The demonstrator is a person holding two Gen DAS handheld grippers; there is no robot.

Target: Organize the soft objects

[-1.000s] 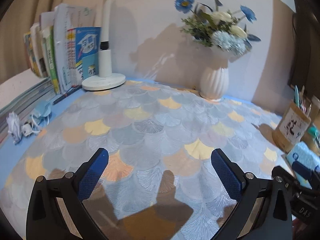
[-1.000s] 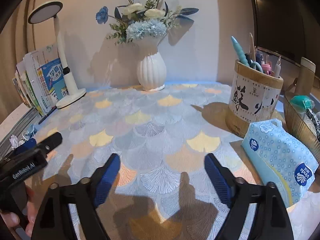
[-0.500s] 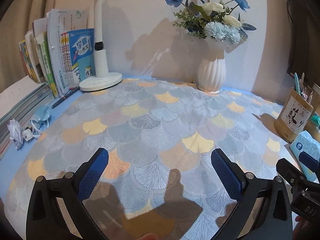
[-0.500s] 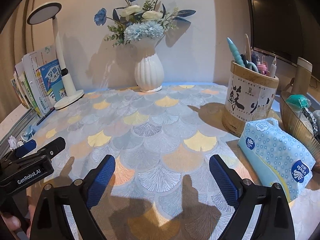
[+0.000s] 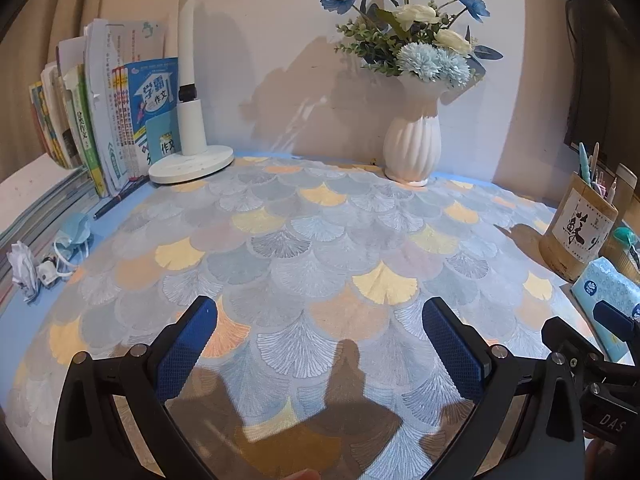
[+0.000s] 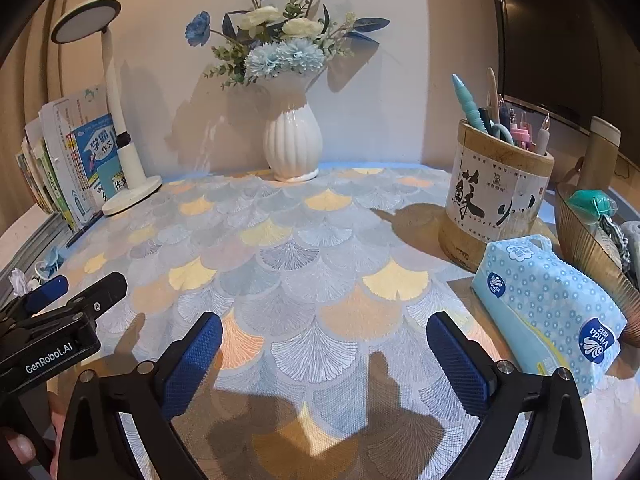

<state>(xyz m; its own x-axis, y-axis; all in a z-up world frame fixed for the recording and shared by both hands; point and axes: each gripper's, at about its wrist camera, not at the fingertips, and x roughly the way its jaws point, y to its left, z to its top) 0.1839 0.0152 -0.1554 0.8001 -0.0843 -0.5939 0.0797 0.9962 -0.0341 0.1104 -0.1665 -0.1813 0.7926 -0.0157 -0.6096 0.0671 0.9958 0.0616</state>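
Right gripper tilted down over the patterned mat, jaws opening, already wide, nothing between the two blue pads. Left gripper angled down likewise, spread wide, also empty, only the mat beneath. Seen from the right wrist, the left gripper's black body at the lower left edge, part of a hand gripping below it. Seen from the left wrist, the right gripper's dark body at the lower right edge. One blue dotted tissue pack lying on its side just right of the right gripper's right finger, apart from it, near the front of one bamboo pen holder filled with pens. One ribbed bowl beyond the pack at the far right, holding small items too crowded to count. At the far left of the mat's edge, one crumpled light-blue face mask and one crumpled white wad beside it, well apart from both grippers. Farther back, one white ribbed vase with blue and white flowers against the wall, one white desk lamp, and a row of upright books, number not clear.
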